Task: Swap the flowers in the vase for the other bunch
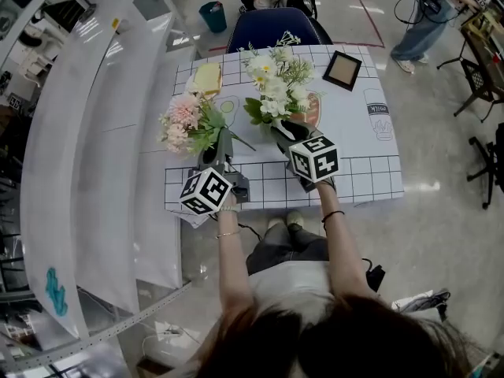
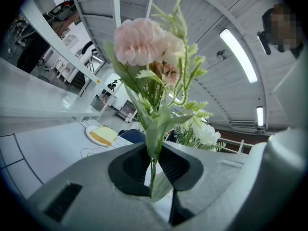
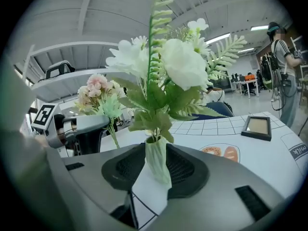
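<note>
My left gripper (image 1: 220,144) is shut on the thin green stem (image 2: 153,172) of a pink bunch (image 1: 183,118), holding it upright above the table's left part. The pink blooms (image 2: 139,42) fill the left gripper view. A white bunch (image 1: 276,81) stands in a pale green ribbed vase (image 3: 158,160) near the table's middle. My right gripper (image 3: 156,170) is open, its jaws on either side of the vase, which stands between the pads. In the right gripper view the left gripper (image 3: 82,129) and its pink bunch (image 3: 98,97) appear to the left of the vase.
A white gridded cloth covers the table (image 1: 370,179). A dark picture frame (image 1: 342,69) lies at the back right and a plate with a yellow slice (image 1: 206,77) at the back left. A blue chair (image 1: 272,26) stands behind; curved white shelving (image 1: 87,132) runs along the left.
</note>
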`<action>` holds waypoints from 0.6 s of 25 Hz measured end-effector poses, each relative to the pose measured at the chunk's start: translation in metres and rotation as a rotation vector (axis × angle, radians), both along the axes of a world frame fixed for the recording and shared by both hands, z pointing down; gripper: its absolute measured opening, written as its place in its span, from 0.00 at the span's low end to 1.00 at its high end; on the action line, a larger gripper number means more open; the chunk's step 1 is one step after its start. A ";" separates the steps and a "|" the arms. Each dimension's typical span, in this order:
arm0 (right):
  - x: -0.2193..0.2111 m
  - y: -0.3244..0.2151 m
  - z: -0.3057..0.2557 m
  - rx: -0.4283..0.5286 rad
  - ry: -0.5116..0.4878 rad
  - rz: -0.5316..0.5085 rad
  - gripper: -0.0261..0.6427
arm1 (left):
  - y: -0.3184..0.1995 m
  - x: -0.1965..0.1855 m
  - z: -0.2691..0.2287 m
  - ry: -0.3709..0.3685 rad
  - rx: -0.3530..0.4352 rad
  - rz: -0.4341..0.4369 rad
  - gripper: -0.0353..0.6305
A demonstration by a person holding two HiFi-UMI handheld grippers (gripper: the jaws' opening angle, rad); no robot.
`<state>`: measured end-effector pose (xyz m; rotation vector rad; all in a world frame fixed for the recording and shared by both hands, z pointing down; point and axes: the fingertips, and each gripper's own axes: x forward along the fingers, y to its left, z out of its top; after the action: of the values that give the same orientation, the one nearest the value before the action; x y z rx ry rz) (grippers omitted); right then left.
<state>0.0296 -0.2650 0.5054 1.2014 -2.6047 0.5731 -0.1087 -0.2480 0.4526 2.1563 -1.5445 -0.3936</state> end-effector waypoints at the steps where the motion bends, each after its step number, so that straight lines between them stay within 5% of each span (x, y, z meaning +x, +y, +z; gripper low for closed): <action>1: 0.001 0.001 0.000 -0.004 -0.003 0.003 0.22 | 0.001 0.000 0.000 0.000 0.000 0.003 0.13; 15: -0.002 0.027 -0.028 0.024 -0.052 0.034 0.12 | 0.015 0.009 -0.015 -0.010 0.015 0.103 0.13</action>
<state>0.0274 -0.2384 0.4773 1.2566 -2.6461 0.5894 -0.1001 -0.2332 0.4375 2.2416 -1.4323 -0.3624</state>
